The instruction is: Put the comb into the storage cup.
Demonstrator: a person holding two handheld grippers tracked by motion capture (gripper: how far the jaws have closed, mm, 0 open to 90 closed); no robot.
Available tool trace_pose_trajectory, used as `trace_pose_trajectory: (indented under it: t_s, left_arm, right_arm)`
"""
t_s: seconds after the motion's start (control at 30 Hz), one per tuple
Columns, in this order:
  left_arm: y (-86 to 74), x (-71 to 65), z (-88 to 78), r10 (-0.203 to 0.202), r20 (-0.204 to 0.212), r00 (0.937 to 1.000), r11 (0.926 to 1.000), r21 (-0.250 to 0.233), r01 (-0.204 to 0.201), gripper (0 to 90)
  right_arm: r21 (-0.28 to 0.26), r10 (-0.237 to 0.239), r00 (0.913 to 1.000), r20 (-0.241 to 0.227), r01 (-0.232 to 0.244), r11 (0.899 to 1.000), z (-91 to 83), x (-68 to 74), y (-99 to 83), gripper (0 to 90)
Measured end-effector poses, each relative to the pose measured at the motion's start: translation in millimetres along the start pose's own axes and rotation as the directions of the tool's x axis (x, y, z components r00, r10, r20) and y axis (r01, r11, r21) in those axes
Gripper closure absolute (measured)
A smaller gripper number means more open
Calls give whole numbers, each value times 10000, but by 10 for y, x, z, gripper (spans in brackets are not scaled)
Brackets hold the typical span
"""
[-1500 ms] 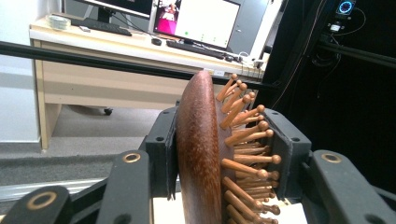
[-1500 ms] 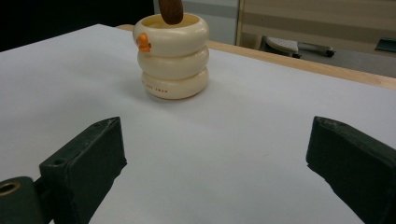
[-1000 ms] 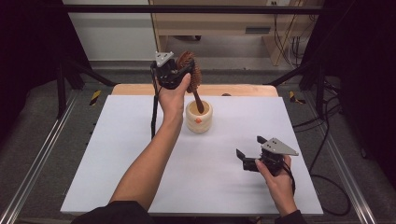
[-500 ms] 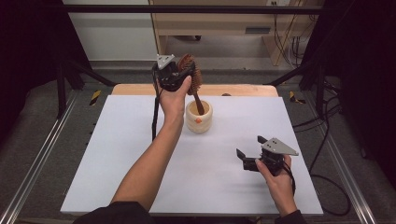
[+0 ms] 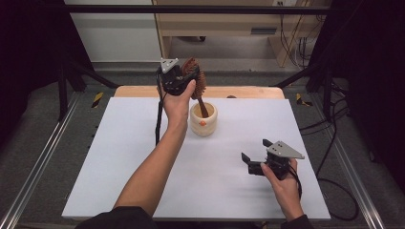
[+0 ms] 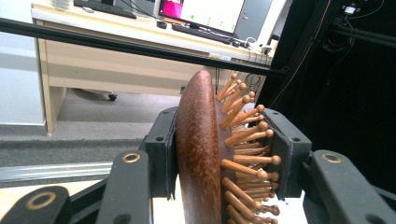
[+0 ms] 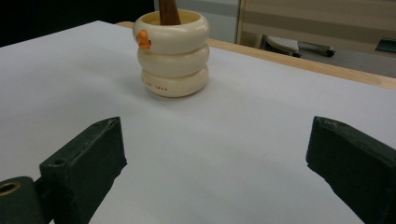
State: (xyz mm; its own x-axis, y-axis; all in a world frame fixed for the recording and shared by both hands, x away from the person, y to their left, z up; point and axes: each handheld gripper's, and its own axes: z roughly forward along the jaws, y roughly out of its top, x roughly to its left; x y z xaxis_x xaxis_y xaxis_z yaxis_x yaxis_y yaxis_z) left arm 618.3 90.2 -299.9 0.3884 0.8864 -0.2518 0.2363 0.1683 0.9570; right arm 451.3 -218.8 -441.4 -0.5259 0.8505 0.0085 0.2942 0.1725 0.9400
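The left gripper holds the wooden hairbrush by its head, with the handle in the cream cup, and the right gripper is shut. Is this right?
Not quite: the right gripper is open, as the right gripper view shows. The left gripper does hold the wooden hairbrush by its head, handle in the cream cup.

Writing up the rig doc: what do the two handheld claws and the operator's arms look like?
Both are black two-jaw units. The left claw and the right claw each carry a grey three-cornered plate on top. A black cable trails from the left one. Jaw links show brass-coloured rings around the pivots; the pads are flat, matte blocks. Dark sleeves, forearms bare.
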Motion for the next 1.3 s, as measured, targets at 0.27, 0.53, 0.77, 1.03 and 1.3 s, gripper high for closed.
trace_pose_trajectory:
  t_s: [0.27,0.53,0.77,1.03,1.3]
  left_arm:
    - [-25,-10,14,15,41,10000,10000,56,-15,515]
    - [-85,-5,31,25,37,10000,9998,188,-26,514]
    - [-115,-4,42,-8,52,10000,9997,237,7,514]
    - [-142,4,46,-27,34,10000,9996,281,26,514]
    - [-182,15,52,-75,16,10000,9995,318,74,513]
  right_arm:
    - [13,5,10000,-6,-5,10000,2,-1,-2,49]
    - [24,-11,10000,-42,11,10000,5,3,-2,49]
    - [49,-31,10000,-64,31,10000,9,4,-4,48]
    - [65,-47,9999,-94,47,10000,13,8,-4,47]
    - [84,-57,9999,-98,58,9999,15,7,-6,47]
